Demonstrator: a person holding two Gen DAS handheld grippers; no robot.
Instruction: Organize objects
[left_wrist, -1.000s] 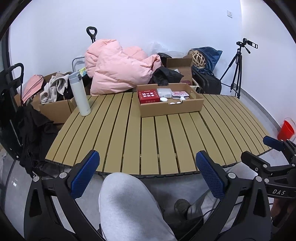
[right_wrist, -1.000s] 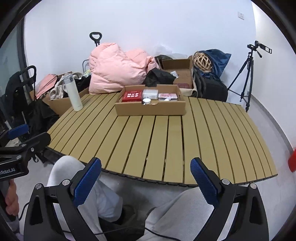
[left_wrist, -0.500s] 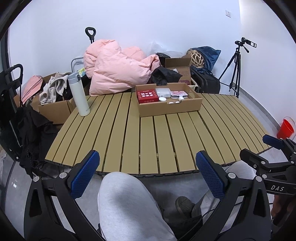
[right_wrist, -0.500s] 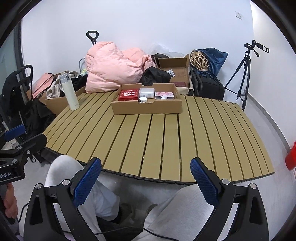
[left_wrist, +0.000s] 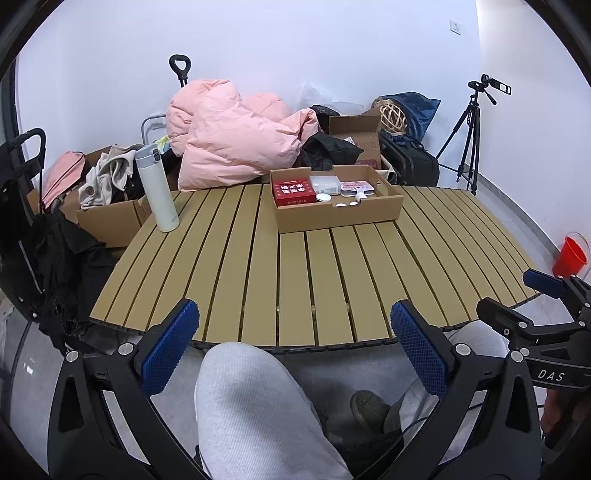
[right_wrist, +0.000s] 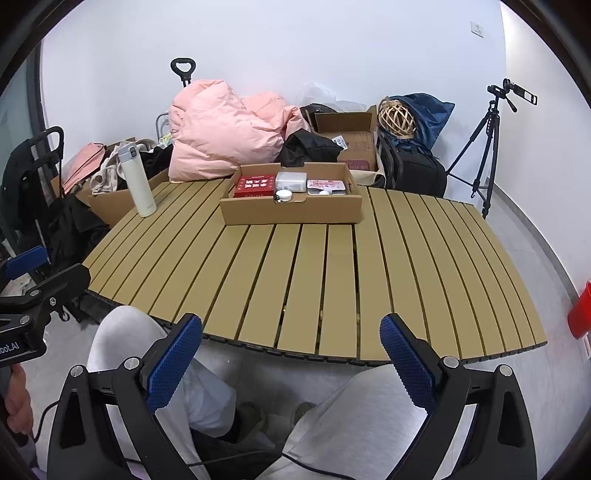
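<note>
A shallow cardboard tray (left_wrist: 338, 218) (right_wrist: 291, 213) sits at the far side of the slatted wooden table (left_wrist: 295, 266) (right_wrist: 314, 273). It holds a red box (left_wrist: 293, 192) (right_wrist: 255, 185), a clear plastic case (left_wrist: 325, 183) (right_wrist: 291, 181), a pink packet (left_wrist: 356, 186) (right_wrist: 327, 184) and small white round items (left_wrist: 324, 197) (right_wrist: 283, 195). A white flask (left_wrist: 157, 187) (right_wrist: 136, 180) stands upright at the table's far left. Both grippers hang open and empty before the near edge, above a person's grey-trousered legs: left gripper (left_wrist: 295, 347), right gripper (right_wrist: 291, 354).
Behind the table lie a pink duvet (left_wrist: 236, 136), cardboard boxes of clothes (left_wrist: 107, 218), a black bag (right_wrist: 413, 170) and a woven ball (right_wrist: 397, 116). A tripod (right_wrist: 487, 147) stands at the right wall, a red bucket (left_wrist: 570, 256) on the floor, a black trolley (left_wrist: 22, 177) at left.
Both views have drifted slightly, the table and tray shifting a little in frame. Both grippers stay open and empty.
</note>
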